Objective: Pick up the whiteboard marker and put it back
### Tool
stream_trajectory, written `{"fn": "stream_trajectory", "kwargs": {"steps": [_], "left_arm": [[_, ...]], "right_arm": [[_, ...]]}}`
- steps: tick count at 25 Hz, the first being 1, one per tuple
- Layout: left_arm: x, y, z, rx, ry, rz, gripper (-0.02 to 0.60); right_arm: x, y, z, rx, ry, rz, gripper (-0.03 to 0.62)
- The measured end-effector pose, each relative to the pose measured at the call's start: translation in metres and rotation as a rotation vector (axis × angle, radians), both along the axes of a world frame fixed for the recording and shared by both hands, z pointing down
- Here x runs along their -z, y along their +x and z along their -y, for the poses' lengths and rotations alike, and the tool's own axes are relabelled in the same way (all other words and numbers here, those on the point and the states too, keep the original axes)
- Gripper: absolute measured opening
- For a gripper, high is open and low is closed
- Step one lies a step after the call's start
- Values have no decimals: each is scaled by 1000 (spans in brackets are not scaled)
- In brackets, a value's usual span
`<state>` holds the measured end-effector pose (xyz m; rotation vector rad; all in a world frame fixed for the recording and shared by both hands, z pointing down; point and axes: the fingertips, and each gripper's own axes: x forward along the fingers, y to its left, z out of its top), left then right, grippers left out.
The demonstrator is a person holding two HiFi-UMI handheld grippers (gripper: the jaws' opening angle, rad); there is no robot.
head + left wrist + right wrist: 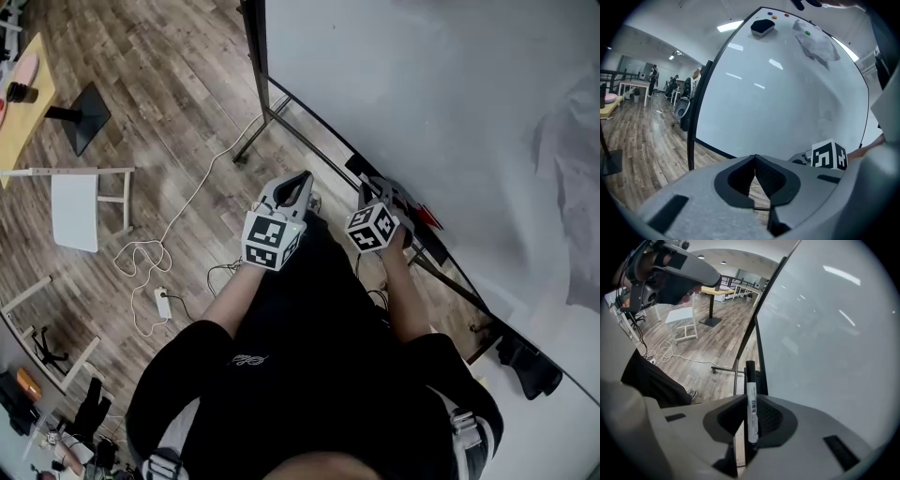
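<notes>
Right gripper (751, 398) clamped on whiteboard marker (752, 416), black cap pointing past jaw tips, near whiteboard (825, 333) edge. Marker not made out in head view. Left gripper (754, 158) closed, empty. Only left gripper view shows eraser (762, 26) high on whiteboard.

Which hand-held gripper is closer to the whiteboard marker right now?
Right. The right hand-held gripper is clamped on the whiteboard marker; the left hand-held gripper is shut, empty, beside it and farther from the whiteboard.
</notes>
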<state>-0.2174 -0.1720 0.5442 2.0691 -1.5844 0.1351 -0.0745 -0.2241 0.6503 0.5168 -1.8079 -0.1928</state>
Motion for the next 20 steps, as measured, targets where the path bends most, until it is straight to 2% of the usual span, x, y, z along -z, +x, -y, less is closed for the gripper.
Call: {"fn": "stream_trajectory", "kwargs": {"steps": [9,20], "left_arm": [[-1,0,4,3,-1,-12,6],[-2,-9,2,16,-4,-12,6]], "right_arm": [[-12,2,3,-7,-15,-16,54],[-12,-2,8,10,15,-41,65]]}}
